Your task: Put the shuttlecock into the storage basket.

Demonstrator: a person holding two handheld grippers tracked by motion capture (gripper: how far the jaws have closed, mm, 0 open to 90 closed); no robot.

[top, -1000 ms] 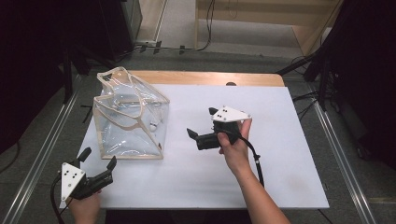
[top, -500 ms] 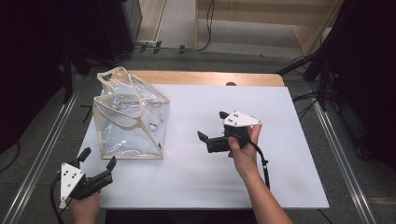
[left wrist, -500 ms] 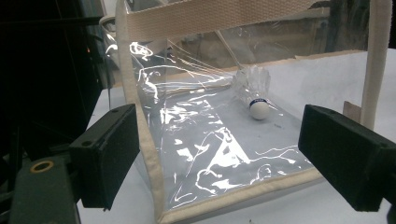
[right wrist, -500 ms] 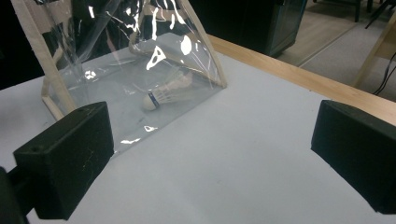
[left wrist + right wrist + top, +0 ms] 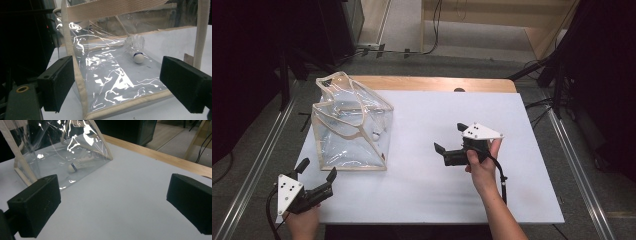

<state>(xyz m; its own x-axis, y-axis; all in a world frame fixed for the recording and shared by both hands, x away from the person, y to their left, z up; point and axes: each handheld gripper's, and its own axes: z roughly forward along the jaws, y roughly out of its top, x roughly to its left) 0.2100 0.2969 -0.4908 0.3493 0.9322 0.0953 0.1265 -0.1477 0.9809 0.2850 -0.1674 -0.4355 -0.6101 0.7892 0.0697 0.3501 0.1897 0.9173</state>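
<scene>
Bag [image 5: 349, 125] of clear plastic with cream webbing trim stands on the white table [image 5: 432, 200], toward its far left part. Through the film I see a shuttlecock [image 5: 136, 48] lying on the bag's floor, white cork tip nearest my left camera; in the right gripper view the same shuttlecock [image 5: 80, 165] lies on its side inside the near corner.

Left gripper [image 5: 316, 170] I hold at the near left corner of the table, jaws spread wide and holding nothing, aimed at the bag's bottom seam, which sits just beyond the pads, not touching.

Right gripper [image 5: 451, 137] I hold over bare table right of centre, well apart from the bag, jaws wide open and empty, pointing left toward the bag.
</scene>
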